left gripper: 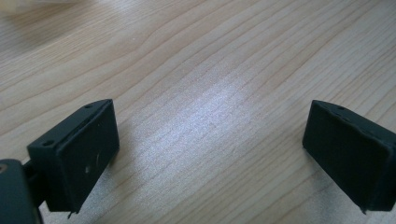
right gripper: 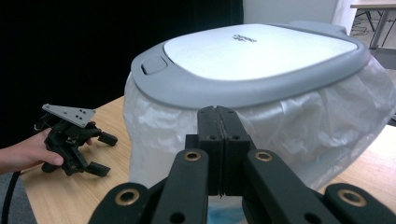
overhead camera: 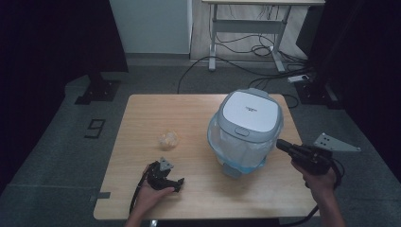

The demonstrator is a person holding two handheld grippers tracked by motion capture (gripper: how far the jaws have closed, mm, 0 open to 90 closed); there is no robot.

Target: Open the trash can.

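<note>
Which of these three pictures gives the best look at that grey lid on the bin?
The right gripper view: the grey lid spreads wide and close there, with its push button and the small logo visible. The high view shows the same lid from above, smaller. The left gripper view looks at the wooden table between open jaws.

Right gripper (right gripper: 218, 122) closed beside lidded bin (right gripper: 254, 65)

The worktop (left gripper: 205, 70) is showing pale wood grain with a soft sheen. The bin (right gripper: 261, 56) is wearing a smooth, matt grey plastic lid over a thin, crinkled translucent plastic liner (right gripper: 327, 121). The right gripper (right gripper: 218, 122) is looking matt black, with brass-coloured rivets.
</note>
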